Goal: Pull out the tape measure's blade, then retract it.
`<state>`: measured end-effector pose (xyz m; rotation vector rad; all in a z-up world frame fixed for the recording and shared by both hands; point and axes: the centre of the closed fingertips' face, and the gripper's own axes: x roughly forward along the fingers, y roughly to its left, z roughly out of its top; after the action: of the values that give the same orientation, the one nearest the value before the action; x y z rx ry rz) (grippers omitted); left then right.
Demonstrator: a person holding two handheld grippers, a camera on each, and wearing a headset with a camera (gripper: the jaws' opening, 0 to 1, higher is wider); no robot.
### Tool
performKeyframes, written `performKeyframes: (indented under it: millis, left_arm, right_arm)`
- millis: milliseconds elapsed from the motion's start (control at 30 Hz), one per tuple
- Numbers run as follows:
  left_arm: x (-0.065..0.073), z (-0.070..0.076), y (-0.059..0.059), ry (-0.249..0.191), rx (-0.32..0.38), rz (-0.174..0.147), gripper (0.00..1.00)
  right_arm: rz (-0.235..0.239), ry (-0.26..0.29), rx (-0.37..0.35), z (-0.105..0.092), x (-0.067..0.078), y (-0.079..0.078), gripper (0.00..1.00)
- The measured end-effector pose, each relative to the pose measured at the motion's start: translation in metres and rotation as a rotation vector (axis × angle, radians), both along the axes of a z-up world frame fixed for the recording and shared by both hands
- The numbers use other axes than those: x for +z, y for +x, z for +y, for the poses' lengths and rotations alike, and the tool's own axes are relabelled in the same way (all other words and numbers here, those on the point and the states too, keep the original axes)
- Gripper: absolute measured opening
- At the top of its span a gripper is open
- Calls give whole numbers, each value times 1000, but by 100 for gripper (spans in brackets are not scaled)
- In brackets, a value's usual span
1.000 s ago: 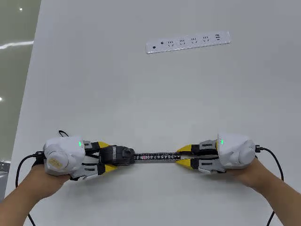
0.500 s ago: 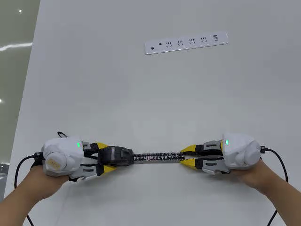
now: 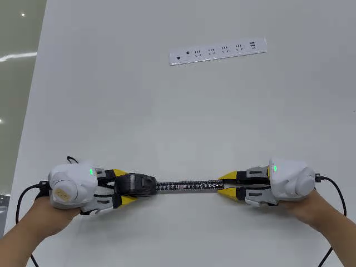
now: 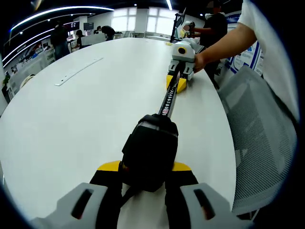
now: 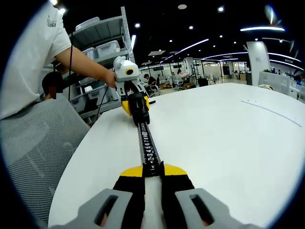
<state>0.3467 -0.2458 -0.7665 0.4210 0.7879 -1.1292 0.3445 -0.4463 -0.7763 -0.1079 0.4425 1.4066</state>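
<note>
Both hands sit low at the near side of the table [image 3: 167, 111], facing each other along one line. The left hand [image 3: 47, 208] holds the left tongs [image 3: 127, 186] about level and pointing right. They're clenched on the black tape measure case [image 3: 139, 183], which sits between the yellow tips. Can't tell if the case actually touches the tabletop.

The right hand [image 3: 303, 203] holds the right tongs [image 3: 225, 184] pointing left, pinched tight on the end of the blade [image 3: 186, 186]. The blade runs straight between the two, numbers facing up.

Room-wise, there's loads of bare table beyond the tongs. The power strip [image 3: 218, 50] is well apart at the far side. The table's left edge is near the left hand. The near edge, with a mesh chair [image 4: 257, 133] behind it, runs close alongside the blade.
</note>
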Motion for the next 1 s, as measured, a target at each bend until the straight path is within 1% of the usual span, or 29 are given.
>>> performKeyframes:
  millis: [333,800,1000]
  left_arm:
    - [3,-2,-1,-1,0,2,30]
    - [3,-2,-1,-1,2,4,30]
    - [2,-1,-1,3,2,2,30]
  right_arm:
    - [10,1,-5,-9,1,0,10]
    - [19,2,-26,-21,1,0,10]
    - [36,4,-41,-29,1,0,9]
